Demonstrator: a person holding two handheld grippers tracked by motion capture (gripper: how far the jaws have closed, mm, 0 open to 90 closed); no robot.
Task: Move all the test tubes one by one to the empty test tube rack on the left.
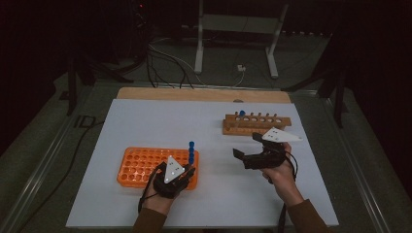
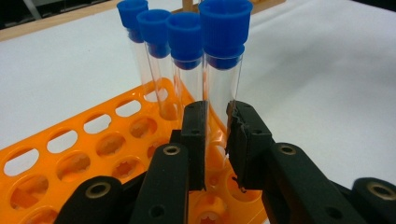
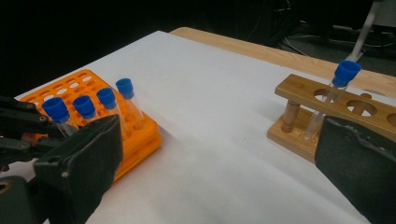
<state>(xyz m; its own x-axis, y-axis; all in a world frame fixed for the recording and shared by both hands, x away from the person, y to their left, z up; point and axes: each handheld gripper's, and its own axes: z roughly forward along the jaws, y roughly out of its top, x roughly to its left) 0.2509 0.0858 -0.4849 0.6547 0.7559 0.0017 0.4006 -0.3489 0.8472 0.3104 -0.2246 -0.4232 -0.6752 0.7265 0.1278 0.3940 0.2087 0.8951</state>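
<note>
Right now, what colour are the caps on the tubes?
Blue caps; the left gripper view shows them best.

In the left gripper view, the orange rack (image 2: 93,149) runs off the left and bottom edges, and the left gripper (image 2: 216,140) covers its near corner. The foot of the nearest tube (image 2: 219,84) is hidden between the jaws; contact with the glass cannot be confirmed. In the right gripper view, the right gripper (image 3: 210,168) is cut by the bottom edge and masks part of the wooden rack (image 3: 327,112), which also runs off the right edge. In the high view, the tubes (image 1: 191,151) by the left hand merge into one small blue stack; their count cannot be read. The room behind the bench (image 1: 204,121) is too dark to make out.
</note>
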